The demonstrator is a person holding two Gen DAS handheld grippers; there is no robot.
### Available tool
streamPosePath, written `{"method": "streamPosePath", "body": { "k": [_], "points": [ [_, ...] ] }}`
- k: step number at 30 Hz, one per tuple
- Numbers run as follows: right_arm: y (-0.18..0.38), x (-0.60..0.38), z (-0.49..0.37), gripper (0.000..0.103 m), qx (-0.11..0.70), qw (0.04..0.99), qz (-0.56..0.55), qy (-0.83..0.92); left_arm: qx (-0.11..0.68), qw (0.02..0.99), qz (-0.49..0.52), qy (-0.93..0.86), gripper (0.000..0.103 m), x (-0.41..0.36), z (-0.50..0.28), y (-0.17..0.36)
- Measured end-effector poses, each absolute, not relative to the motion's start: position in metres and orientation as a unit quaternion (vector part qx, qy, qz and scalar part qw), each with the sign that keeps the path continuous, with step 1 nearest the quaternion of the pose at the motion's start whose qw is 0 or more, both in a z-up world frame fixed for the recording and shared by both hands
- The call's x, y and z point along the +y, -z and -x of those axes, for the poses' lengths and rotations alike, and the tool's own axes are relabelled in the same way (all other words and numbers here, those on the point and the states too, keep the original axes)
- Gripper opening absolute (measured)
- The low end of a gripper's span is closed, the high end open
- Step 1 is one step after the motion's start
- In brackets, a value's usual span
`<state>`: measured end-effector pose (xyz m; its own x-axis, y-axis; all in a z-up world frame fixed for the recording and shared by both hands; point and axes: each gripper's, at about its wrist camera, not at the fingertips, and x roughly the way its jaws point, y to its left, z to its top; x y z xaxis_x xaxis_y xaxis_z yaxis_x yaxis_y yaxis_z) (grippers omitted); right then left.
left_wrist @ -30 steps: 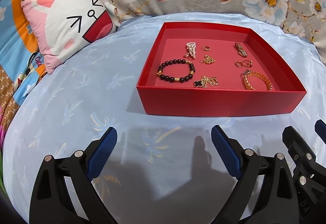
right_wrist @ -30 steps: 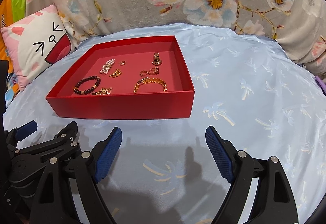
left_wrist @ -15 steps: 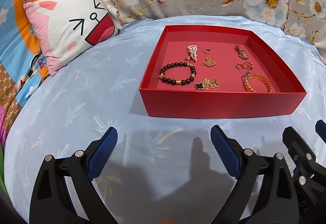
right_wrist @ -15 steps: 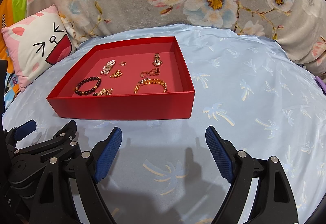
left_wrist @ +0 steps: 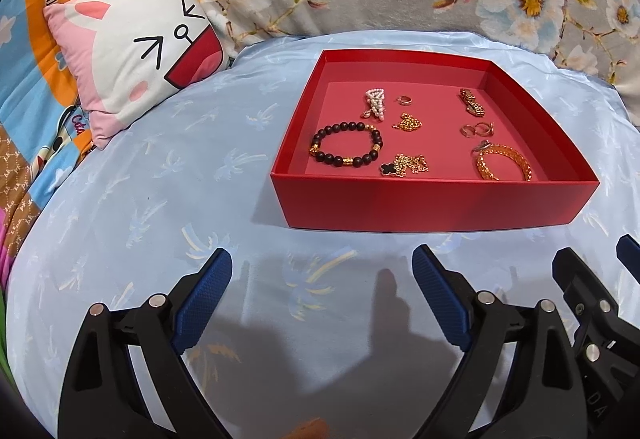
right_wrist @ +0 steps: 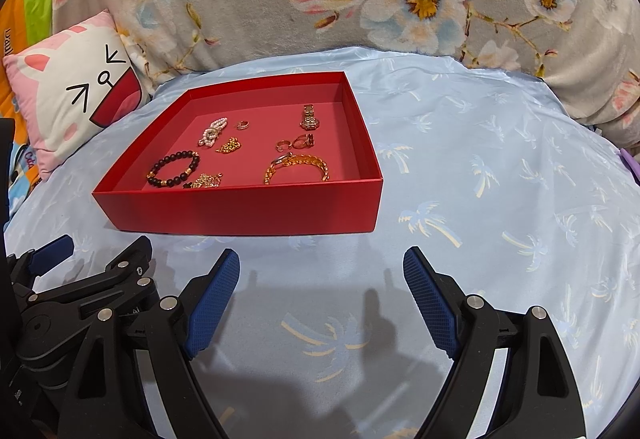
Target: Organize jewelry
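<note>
Nearest, the left gripper (left_wrist: 322, 271) and the right gripper (right_wrist: 321, 269) hover side by side over the pale blue palm-print sheet (right_wrist: 480, 199), both spread wide with nothing between their blue pads. Beyond their tips, apart from them, sits the red tray (left_wrist: 432, 203). Inside lie a dark beaded bracelet (left_wrist: 346, 148), a gold chain bracelet (left_wrist: 505, 163), a black clover necklace (left_wrist: 404, 166), pearl piece (left_wrist: 375, 102) and rings (left_wrist: 476, 129). Farther left leans a bunny cushion (left_wrist: 136, 51).

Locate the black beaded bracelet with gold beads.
The black beaded bracelet with gold beads lies in the near-left part of the red box, in front of the pearl cluster and left of the black-clover gold chain.
</note>
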<state>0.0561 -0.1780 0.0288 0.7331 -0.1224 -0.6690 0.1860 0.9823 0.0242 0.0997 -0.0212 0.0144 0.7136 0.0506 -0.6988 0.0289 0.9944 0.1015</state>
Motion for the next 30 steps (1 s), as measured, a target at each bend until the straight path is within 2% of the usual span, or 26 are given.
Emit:
{"method": "streamPosePath", "body": {
  "k": [22,30],
  "points": [
    [-0.0291,-0.1773,-0.0564,0.082,0.357,0.929,-0.046,0.083,0.375,0.925,-0.052,-0.002,0.086,-0.0227,-0.0983,-0.0128],
    [-0.0289,-0.1768,-0.0563,0.083,0.357,0.929,-0.045,0.084,0.373,0.926,-0.055,0.0,0.083,-0.0233,-0.0977,-0.0136]
  ]
}}
